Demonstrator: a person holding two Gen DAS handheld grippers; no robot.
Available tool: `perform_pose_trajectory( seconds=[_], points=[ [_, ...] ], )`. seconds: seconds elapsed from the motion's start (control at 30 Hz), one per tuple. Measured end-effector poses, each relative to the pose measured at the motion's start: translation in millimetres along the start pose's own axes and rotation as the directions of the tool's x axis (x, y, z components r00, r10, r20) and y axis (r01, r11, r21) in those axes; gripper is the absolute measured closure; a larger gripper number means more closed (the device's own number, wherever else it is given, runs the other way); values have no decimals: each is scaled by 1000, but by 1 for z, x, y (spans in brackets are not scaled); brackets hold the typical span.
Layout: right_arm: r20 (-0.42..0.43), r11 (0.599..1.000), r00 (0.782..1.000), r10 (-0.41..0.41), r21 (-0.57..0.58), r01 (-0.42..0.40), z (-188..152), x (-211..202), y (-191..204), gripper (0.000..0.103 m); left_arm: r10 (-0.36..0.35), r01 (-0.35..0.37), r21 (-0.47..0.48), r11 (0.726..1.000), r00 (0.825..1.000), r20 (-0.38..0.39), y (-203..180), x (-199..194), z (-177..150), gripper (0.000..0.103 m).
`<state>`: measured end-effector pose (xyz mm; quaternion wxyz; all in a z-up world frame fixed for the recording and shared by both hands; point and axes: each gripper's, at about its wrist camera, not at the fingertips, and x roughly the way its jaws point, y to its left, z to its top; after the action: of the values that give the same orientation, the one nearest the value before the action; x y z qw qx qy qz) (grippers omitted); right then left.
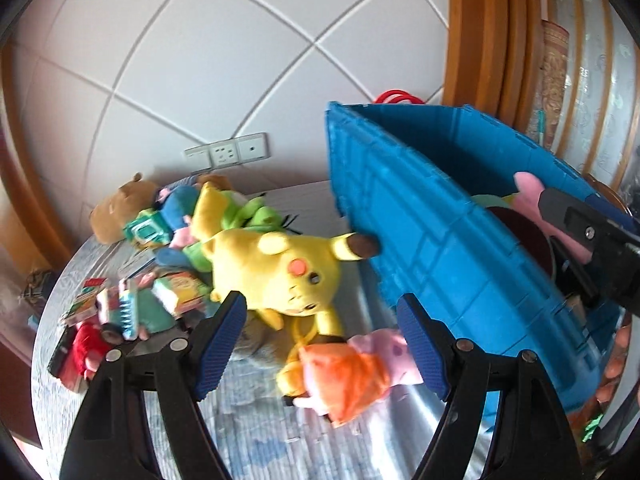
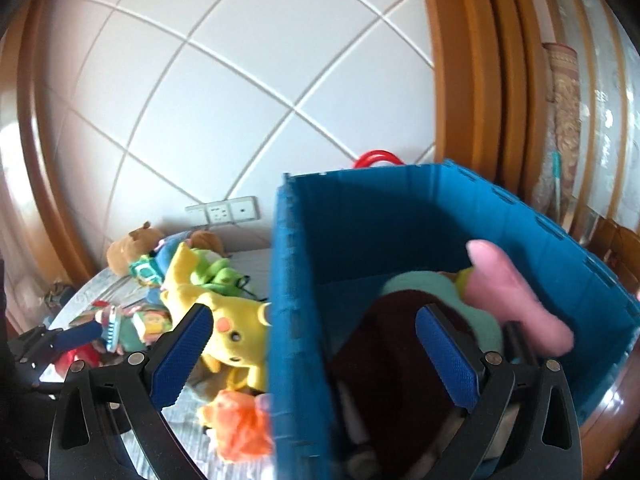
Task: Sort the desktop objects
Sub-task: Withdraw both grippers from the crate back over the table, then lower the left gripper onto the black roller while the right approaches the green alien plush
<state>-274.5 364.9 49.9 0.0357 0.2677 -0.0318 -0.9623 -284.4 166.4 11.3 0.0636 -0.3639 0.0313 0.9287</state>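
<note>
A yellow Pikachu plush point(image 1: 288, 268) lies on the round table beside a blue crate point(image 1: 440, 240). In front of it lies a small pink pig doll in an orange dress point(image 1: 352, 376). My left gripper point(image 1: 320, 340) hangs open just above that doll, nothing between its fingers. My right gripper point(image 2: 312, 356) is open too, straddling the near wall of the blue crate point(image 2: 304, 280). Inside the crate lie a pink plush point(image 2: 516, 304), a pale green plush point(image 2: 424, 284) and a dark maroon item point(image 2: 404, 344). The right gripper also shows at the right edge of the left wrist view.
At the table's far left sits a heap: a brown bear plush point(image 1: 120, 208), a blue and green plush point(image 1: 240, 216), small boxes point(image 1: 180, 292) and a red toy point(image 1: 84, 348). A tiled wall with sockets point(image 1: 228, 152) stands behind; a wooden door frame point(image 1: 480, 40) at right.
</note>
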Motion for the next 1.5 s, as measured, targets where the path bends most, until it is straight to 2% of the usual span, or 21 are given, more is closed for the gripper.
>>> perform_pose_trajectory(
  seconds=[0.13, 0.33, 0.6, 0.77, 1.0, 1.1, 1.27, 1.5],
  points=[
    [-3, 1000, 1000, 11, -14, -11, -7, -4, 31, 0, 1, -1, -4, 1000, 1000, -11, 27, -4, -15, 26],
    [-31, 999, 999, -24, -33, 23, -26, -7, 79, 0, -17, 17, -3, 1000, 1000, -24, 75, -10, -40, 26],
    [-80, 999, 996, -36, -9, 35, -62, -4, 154, 0, -4, 4, -6, 1000, 998, -63, 146, -14, -76, 26],
    [-154, 1000, 988, -4, -22, 1, -87, 20, 194, 0, 15, -18, -31, 999, 995, -102, 189, -11, -99, 26],
    [-212, 994, 975, 65, -72, -82, -99, 49, 244, 0, 83, -99, -118, 988, 988, -132, 241, -8, -122, 26],
    [-236, 988, 966, 105, -84, -128, -101, 64, 262, 0, 121, -144, -152, 978, 981, -149, 262, -8, -131, 26],
    [-304, 962, 934, 189, -134, -238, -109, 91, 296, 0, 185, -225, -226, 948, 965, -187, 293, -6, -145, 26],
    [-372, 934, 894, 251, -149, -325, -123, 119, 336, 0, 239, -301, -285, 910, 943, -232, 335, -6, -167, 26]
  ],
)
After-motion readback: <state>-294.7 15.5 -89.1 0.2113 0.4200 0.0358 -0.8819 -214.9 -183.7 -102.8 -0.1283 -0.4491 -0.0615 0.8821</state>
